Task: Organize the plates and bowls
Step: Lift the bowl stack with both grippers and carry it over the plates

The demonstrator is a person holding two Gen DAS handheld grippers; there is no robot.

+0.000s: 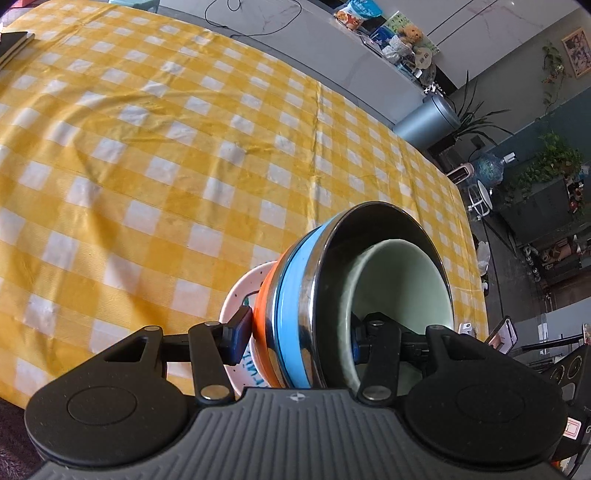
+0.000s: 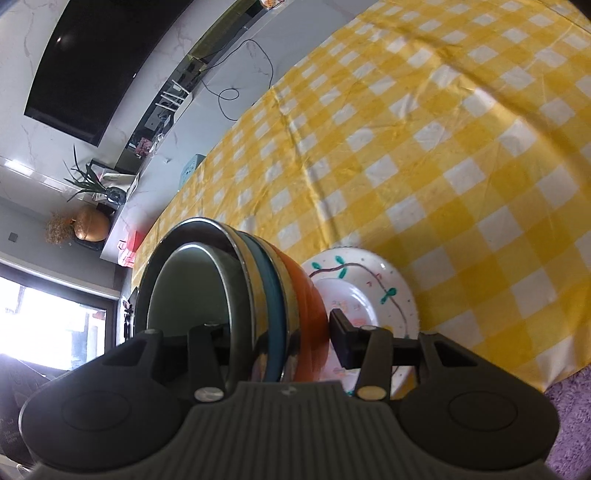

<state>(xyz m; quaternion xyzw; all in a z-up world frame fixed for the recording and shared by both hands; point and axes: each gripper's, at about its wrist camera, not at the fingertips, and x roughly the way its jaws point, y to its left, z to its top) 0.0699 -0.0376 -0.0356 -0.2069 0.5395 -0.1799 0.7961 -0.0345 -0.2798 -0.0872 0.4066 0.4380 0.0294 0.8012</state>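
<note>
A stack of nested bowls (image 1: 295, 306) stands on a white painted plate (image 1: 236, 306) on the yellow checked tablecloth: an orange bowl at the bottom, a blue-banded steel bowl above it, a pale green bowl (image 1: 402, 280) inside. My left gripper (image 1: 299, 341) is shut on the stack's wall, one finger outside against the orange bowl, one inside. In the right wrist view my right gripper (image 2: 280, 339) is shut on the opposite side of the same stack (image 2: 273, 295), one finger inside, one outside over the plate (image 2: 365, 284).
The yellow checked tablecloth (image 1: 166, 147) covers the table beyond the stack. A dark flat object (image 1: 13, 42) lies at its far left corner. A grey counter with clutter (image 1: 369, 22) runs behind the table. Purple carpet (image 2: 569, 398) shows past the table edge.
</note>
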